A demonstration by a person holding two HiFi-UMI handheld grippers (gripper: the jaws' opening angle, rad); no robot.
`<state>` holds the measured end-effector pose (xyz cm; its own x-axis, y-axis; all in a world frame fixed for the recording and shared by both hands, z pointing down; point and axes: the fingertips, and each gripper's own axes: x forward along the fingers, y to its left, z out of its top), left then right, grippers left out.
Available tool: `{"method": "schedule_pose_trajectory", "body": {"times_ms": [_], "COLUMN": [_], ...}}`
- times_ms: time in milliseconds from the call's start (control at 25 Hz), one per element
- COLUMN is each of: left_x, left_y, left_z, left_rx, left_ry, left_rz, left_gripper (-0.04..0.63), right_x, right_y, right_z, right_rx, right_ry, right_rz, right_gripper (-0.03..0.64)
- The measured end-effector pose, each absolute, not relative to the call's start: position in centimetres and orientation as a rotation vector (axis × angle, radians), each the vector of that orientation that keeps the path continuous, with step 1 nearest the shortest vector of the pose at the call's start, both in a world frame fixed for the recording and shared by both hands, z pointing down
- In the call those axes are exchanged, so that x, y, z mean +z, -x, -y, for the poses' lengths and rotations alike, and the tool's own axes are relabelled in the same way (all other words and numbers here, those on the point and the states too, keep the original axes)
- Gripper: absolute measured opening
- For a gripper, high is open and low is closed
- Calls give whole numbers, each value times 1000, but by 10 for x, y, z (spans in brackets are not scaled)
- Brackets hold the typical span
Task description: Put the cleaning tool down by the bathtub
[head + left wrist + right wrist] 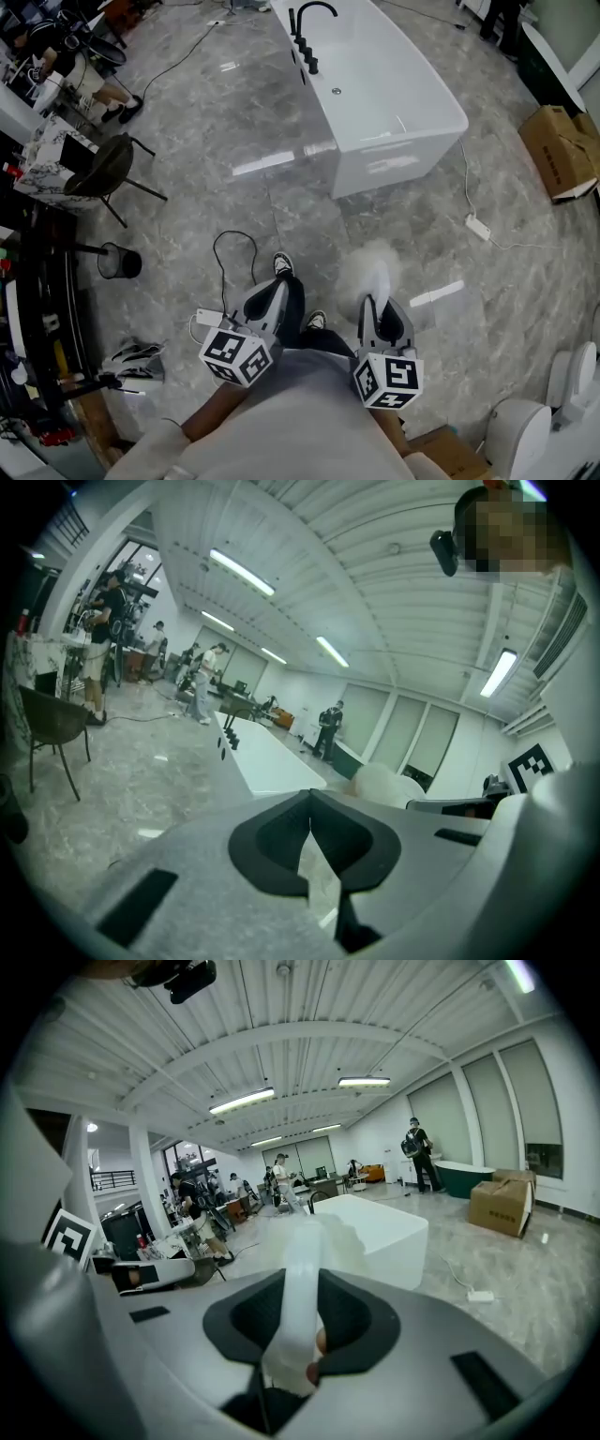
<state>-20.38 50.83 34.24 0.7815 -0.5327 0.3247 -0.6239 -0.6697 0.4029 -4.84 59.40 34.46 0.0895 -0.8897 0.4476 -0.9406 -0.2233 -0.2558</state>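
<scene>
- We clamp the right gripper (378, 307) on the cleaning tool (298, 1309) by its handle, fluffy head forward for carrying, well apart from the bathtub (398, 127).
- The left gripper (273, 294) is closed, empty and spare.

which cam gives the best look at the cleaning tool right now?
Right gripper view: the cleaning tool shows whole, with its white handle clamped in the right gripper and its fluffy head beyond. Head view shows only the fluffy head from above. Left gripper view catches just a white puff of it.
</scene>
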Motion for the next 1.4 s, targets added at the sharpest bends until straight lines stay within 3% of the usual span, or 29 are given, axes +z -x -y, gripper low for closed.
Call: {"method": "schedule_pose_trajectory", "body": {"times_ms": [1400], "left_x": [318], "left_y": [189], "left_z": [-246], "left_rx": [225], "left_ry": [-2489], "left_rz": [857], "left_gripper": [9], "right_x": [321], "right_y": [32], "right_z": [-327], "right_rx": [798], "right_ry": [-2190], "right_rz": [1901], "right_gripper": [86]}}
